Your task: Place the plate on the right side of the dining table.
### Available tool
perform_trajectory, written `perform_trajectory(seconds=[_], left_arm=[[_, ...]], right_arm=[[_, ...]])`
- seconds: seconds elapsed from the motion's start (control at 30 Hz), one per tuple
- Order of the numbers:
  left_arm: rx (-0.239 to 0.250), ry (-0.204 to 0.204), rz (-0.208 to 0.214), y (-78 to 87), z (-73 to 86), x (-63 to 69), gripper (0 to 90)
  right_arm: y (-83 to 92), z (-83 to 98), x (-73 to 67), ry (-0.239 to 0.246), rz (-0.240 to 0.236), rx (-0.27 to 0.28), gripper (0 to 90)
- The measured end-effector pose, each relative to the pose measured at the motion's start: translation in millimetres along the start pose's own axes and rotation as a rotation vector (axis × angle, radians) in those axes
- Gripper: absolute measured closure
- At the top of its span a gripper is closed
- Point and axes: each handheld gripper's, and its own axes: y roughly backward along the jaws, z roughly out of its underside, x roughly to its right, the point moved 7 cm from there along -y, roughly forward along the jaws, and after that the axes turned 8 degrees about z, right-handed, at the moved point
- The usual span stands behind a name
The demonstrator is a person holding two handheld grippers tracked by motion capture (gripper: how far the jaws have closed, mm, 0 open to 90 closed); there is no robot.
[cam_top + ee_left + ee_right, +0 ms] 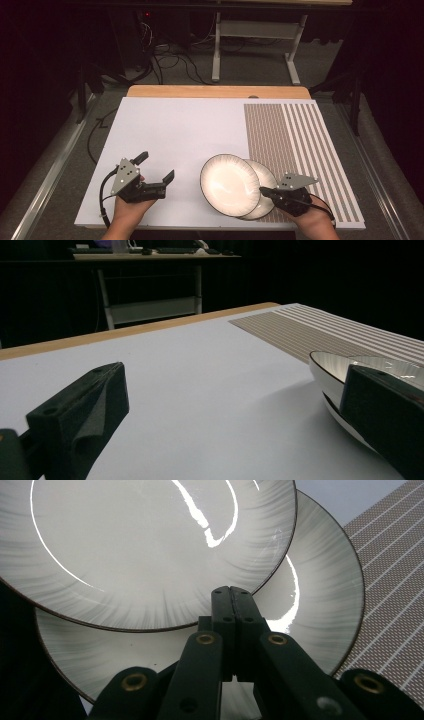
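We saw that each gripper was black, the left gripper [156, 166] and right gripper [263, 190] alike. Each carried a grey three-cornered plate with dark dots and trailed a black cable. Brass-coloured rivets studded the right one's linkage.

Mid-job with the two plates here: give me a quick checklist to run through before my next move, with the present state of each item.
1. Right gripper jaws closed: ok, pressed together.
2. Grip on the upper plate: cannot tell; the jaw tips meet at its rim.
3. Upper plate lifted off the lower plate: ok, it is tilted up and overlaps it.
4. Lower plate resting on the white board: ok.
5. Left gripper free: ok, jaws open, holding nothing, left of the plates.
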Motion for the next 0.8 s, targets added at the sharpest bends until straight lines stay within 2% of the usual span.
perform_trajectory(seconds=[0.2,0.3,0.33,0.37,0.4,0.43,0.47,0.5,0.53,0.67,0.7,0.73,0.8], left_arm=[[-0.015,0.002,0.04,-4.9,-3.0,13.7,0.3],[-0.04,0.04,0.091,-12.6,-3.8,26.5,0.3],[-0.04,0.04,0.091,-12.6,-3.8,26.5,0.3],[-0.08,0.068,0.134,-20.2,-2.3,36.6,0.3],[-0.08,0.068,0.134,-20.2,-2.3,36.6,0.3],[-0.121,0.091,0.17,-28.5,-0.5,46.8,0.4],[-0.141,0.103,0.19,-32.3,0.6,51.9,0.8],[-0.141,0.103,0.19,-32.3,0.6,51.9,0.7],[-0.182,0.131,0.228,-40.0,4.3,61.2,0.8],[-0.279,0.194,0.296,-53.4,16.0,75.3,0.8],[-0.279,0.194,0.296,-53.4,16.0,75.3,0.8],[-0.327,0.216,0.318,-59.4,22.6,81.0,0.8],[-0.361,0.247,0.344,-63.7,27.6,86.8,2.1]], right_arm=[[-0.9,-0.7,-0.7,0.01,-0.002,0.004,90.0],[-1.1,-0.8,-0.6,0.005,-0.001,0.004,90.0],[-0.9,-0.6,-0.5,0.004,-0.002,0.0,90.0],[-1.1,-0.8,-0.6,0.004,0.0,0.002,90.0],[-1.1,-0.8,-0.6,0.004,0.0,0.002,90.0],[-0.8,-0.9,-0.6,0.017,0.002,-0.002,90.0],[-0.6,-0.9,-0.8,0.016,0.003,-0.002,90.0],[-0.8,-1.0,-1.1,0.016,0.002,0.001,90.0],[-0.7,-0.9,-1.2,0.016,0.001,0.001,90.0],[-0.5,-1.0,-1.5,0.016,0.001,0.002,90.0],[-0.6,-1.1,-1.5,0.018,0.0,0.002,90.0],[-0.9,-1.3,-1.3,0.022,-0.001,0.004,90.0],[-1.3,-1.4,-2.3,0.02,-0.002,0.0,90.0]])
